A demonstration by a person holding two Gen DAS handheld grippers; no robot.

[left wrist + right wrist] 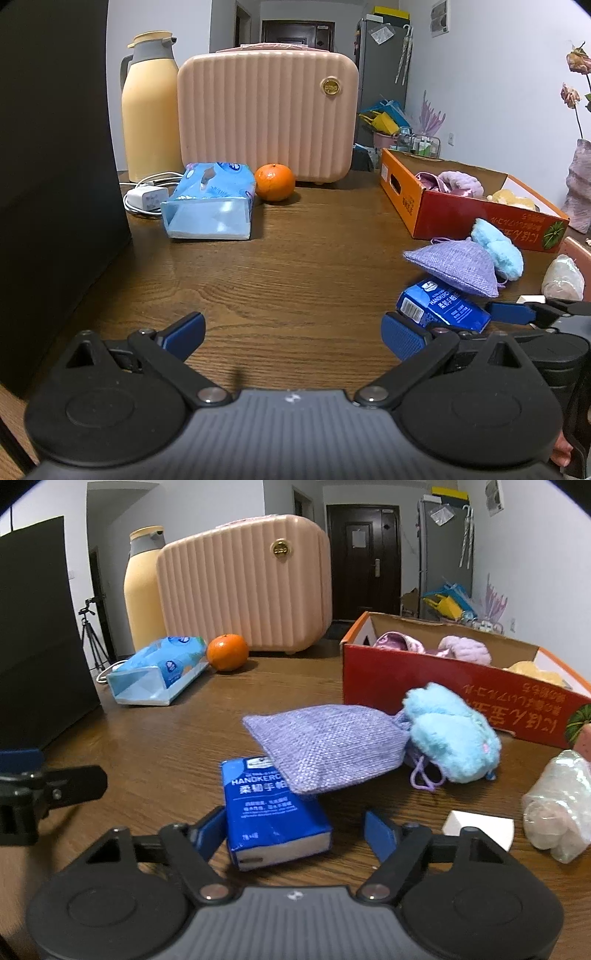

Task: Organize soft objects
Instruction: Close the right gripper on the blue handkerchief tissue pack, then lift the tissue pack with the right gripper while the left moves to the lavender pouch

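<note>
Straddling the blue handkerchief pack (271, 812), your right gripper (295, 830) sat low in the frame of the right wrist view with its fingers (380, 834) spread: the left one lay right against the pack's side, the right one stood clear of it, so nothing was pinched. The pack lay flat on the table (166, 746) with its far end tucked under the lavender knit pouch (325, 746). Just right of the pouch, touching it, was the fluffy light-blue soft toy (450, 731), pressed close to the red cardboard box (424, 686) in the upper right, which already held pink, purple and yellow soft things. A clear plastic bundle (557, 805) lay at the right edge.

In the left wrist view, your left gripper (293, 332) hovered over bare table with its fingers (184, 330) wide apart and nothing between them. Farther back, upper left, lay a light-blue tissue pack (210, 199) beside an orange (275, 182), in front of a pink ribbed case (267, 114) and a yellow thermos (149, 107).
</note>
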